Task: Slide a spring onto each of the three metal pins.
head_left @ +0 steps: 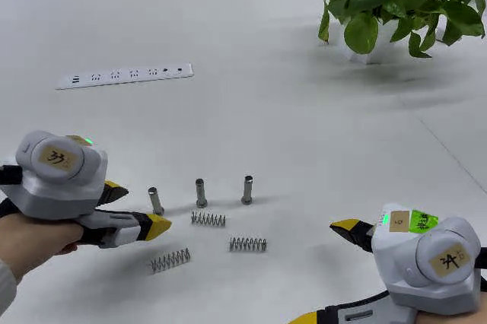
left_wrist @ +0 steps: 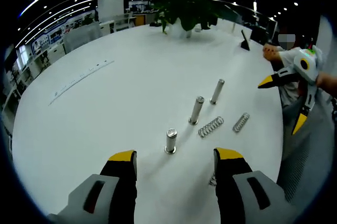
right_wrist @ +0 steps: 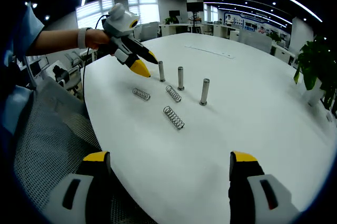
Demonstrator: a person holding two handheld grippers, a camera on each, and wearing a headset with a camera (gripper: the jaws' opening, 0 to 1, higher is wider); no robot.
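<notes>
Pins (head_left: 201, 192) stand upright in a row on the tabletop (head_left: 304, 111) in the head view, all three bare, probably so coils can slip over their tops. Three springs (head_left: 208, 219) lie loose just in front.

In the left gripper view, the left gripper (left_wrist: 174, 156) is spread and empty, aimed at the nearest pin (left_wrist: 171, 141).

In the right gripper view, the right gripper (right_wrist: 168, 158) gapes wide and holds nothing.

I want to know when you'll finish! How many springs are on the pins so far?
None yet. Done: nothing; all three upright silver metal pins are bare. In hand: nothing; the left gripper and right gripper are both open and empty. Left: all three coiled metal springs lie on the white table beside the pins.
</notes>
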